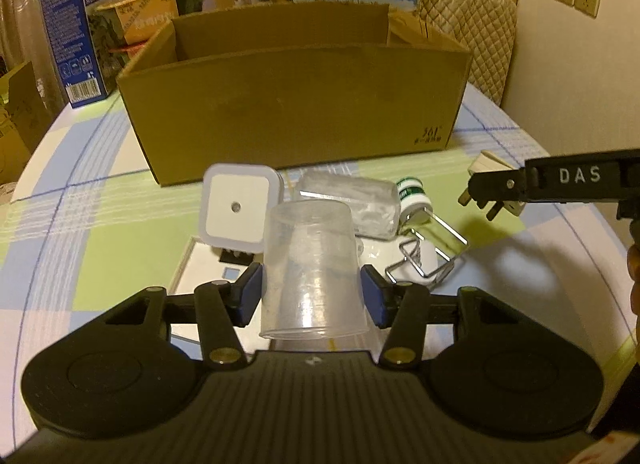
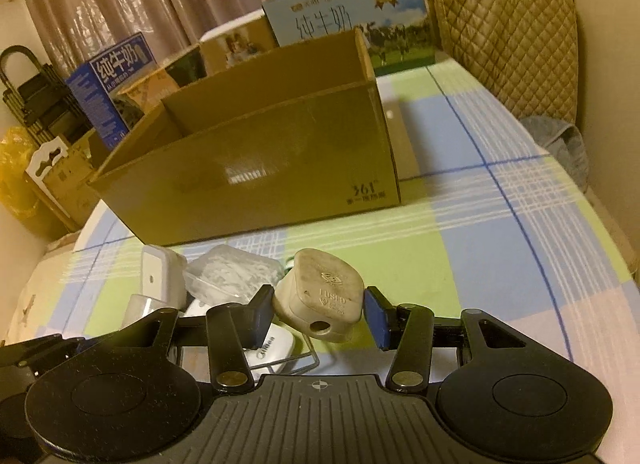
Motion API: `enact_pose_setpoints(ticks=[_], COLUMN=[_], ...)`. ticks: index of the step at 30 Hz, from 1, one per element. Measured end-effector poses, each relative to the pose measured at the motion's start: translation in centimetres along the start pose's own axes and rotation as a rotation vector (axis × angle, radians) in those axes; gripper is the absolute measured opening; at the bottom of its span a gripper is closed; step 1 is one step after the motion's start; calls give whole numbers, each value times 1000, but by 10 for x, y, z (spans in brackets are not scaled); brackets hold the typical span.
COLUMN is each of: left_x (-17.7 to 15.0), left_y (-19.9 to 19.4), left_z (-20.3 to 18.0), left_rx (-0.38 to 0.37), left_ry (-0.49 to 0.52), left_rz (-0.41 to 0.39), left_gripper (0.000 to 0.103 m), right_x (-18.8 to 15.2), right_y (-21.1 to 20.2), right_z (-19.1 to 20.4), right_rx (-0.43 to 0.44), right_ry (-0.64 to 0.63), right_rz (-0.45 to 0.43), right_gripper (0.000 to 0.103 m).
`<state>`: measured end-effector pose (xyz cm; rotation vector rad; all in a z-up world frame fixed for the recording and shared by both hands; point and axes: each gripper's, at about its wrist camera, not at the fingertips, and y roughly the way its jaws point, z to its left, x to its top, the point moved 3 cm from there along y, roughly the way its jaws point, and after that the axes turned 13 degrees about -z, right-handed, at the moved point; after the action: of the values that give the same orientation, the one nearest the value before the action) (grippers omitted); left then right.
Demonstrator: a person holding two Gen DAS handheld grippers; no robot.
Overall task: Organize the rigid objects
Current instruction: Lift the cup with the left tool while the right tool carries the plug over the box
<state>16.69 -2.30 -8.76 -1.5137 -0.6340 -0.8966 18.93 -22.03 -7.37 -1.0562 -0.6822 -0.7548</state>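
Left fingers [image 1: 312, 296] clamp the cup [image 1: 312, 268]; right fingers [image 2: 318, 318] seemingly clamp the plug [image 2: 320, 296]

Brown cardboard box [image 1: 296, 104] on blue-green-white plaid tablecloth [image 1: 100, 232]; clear cup [image 1: 312, 268].

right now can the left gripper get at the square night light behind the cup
Probably not: the left gripper is already shut on the upturned clear cup, which sits directly before the night light.
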Motion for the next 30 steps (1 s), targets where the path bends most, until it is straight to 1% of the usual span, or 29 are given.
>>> enact_pose_setpoints(ticks=[6,11,16,21,26,30], left_x=[14,25,41,60,75,81], left_y=[-13,-23,-32,-37,-39,-42], left_z=[6,10,15,21,24,26], left_rx=[4,2,-19,-31,-33,-38], left_ry=[-4,-5,-24,-25,-19,-20], left_rz=[-29,-46,-71,-97,-105,-105], left_gripper=[48,48,48,48,48,48], right_x=[15,23,33,47,60,67], right_y=[-15,-23,-29,-34,-40,-42], right_z=[15,27,33,42,48,53], right_rx=[11,19,23,34,41,49], right_ry=[-35,-62,-75,-100,-122,-133], right_rz=[-35,-43,-46,-69,-89,-99], right_gripper=[45,45,45,45,45,45])
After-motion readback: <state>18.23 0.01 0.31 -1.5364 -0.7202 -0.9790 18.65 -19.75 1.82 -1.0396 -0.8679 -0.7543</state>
